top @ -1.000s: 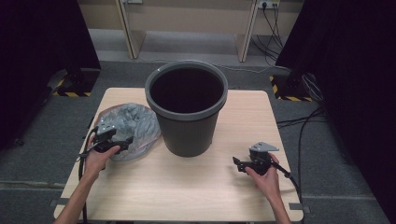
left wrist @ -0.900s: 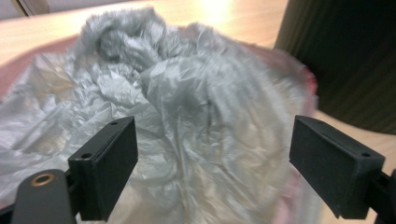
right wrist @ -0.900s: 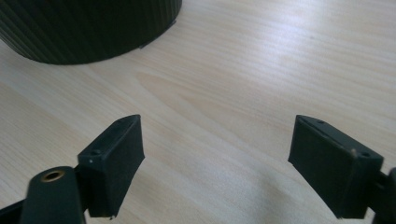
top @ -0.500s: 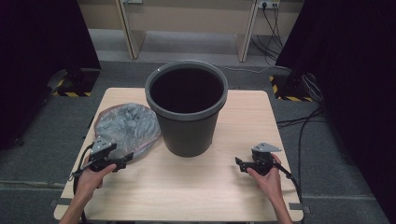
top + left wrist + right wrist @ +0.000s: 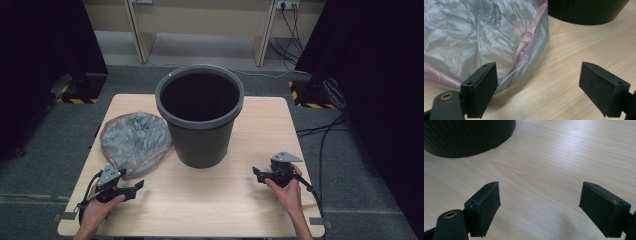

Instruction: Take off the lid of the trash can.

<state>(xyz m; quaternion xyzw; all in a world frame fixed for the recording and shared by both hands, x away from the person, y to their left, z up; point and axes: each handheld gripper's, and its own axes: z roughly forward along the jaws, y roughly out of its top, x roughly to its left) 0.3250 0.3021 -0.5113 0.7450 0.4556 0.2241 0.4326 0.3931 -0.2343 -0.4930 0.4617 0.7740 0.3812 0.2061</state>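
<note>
A dark grey bin (image 5: 200, 117) stands upright in the middle of the wooden table (image 5: 210, 205). To its left lies a crumpled grey plastic bag (image 5: 134, 140) with a pinkish-red hem. My left gripper (image 5: 136, 186) rests near the table's front left corner, just in front of the bag, open with nothing between its fingers. In the left gripper view the bag (image 5: 474, 37) lies just beyond the left finger of the open left gripper (image 5: 539, 75), and the bin's base (image 5: 586, 11) is at the top right. My right gripper (image 5: 257, 175) stands open over bare wood, right of the bin. In its own view the right gripper (image 5: 540, 195) faces the bin's base (image 5: 466, 135).
Around the table is a grey floor with cables at the right (image 5: 320, 125) and black-and-yellow striped feet (image 5: 75, 100) at both sides. Dark curtains flank the scene. Bare wood stretches between the two grippers along the front of the table.
My left gripper has drawn back from the bag toward the table's front edge, still open. The right gripper has stayed where it was.
</note>
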